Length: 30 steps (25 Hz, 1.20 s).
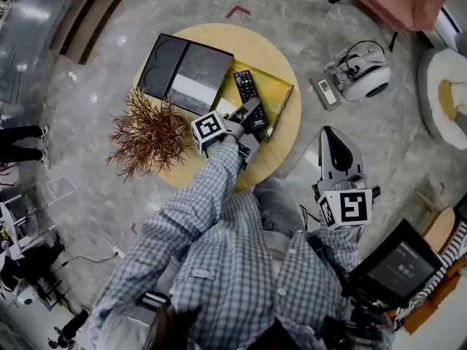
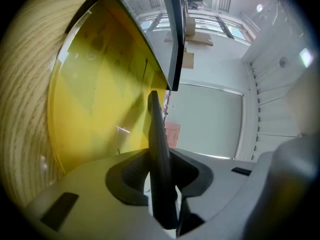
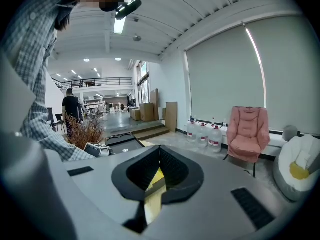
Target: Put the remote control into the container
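The left gripper has its fingers clamped on the near end of the remote control, which stands edge-on between them. The rest of the remote reaches out over the inside of the yellow container on the round bench. The right gripper is off the bench to the right, well apart from the remote, with its fingers pressed together on nothing.
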Tool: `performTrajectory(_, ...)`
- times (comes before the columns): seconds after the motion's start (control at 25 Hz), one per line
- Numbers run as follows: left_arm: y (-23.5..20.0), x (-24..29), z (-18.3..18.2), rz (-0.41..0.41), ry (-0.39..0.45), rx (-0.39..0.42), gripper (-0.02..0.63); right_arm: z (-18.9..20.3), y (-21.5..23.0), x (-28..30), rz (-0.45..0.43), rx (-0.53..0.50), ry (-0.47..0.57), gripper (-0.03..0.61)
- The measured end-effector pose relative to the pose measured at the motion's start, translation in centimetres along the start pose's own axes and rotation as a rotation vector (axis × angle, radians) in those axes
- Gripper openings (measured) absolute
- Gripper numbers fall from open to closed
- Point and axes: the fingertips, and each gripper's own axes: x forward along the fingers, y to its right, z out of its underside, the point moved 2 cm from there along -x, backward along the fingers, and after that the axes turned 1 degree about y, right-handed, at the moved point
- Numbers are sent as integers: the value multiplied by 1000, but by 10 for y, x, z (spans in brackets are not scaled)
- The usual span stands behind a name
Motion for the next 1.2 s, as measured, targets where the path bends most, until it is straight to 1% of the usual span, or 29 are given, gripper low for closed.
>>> performTrajectory(0.16,-5,2,-4,-15,13,-14,115,-2,-2,0,-1,-3,-1,6)
performTrajectory(0.32,-8,4,-7,-11,27,-36,115,1,-4,0,-6,-7,-6,6)
performTrajectory(0.44,-9,4,-8,-5,32,-51,115,11,-6,4,-11,7,-48,6)
performTrajectory(0.56,-8,4,-7,0,36,-58,115,27,-17,17,-71,-14,-115,6)
performTrajectory(0.72,-6,6,-7,6,38,-70,115,50,-41,42,-187,-138,-251,8)
performTrajectory(0.84,-4,6,-5,18,39,-81,115,68,-55,59,-252,-165,-322,9)
performTrajectory(0.96,-7,8,-7,15,36,-82,115,83,-68,76,-310,-135,-363,110)
performTrajectory(1.0,-9,9,-8,11,38,-83,115,87,-72,81,-321,-129,-375,134)
performTrajectory(1.08,-10,9,-9,10,39,-84,115,94,-77,89,-338,-137,-395,156)
performTrajectory(1.2,-10,10,-8,10,39,-88,115,103,-86,99,-383,-160,-424,167)
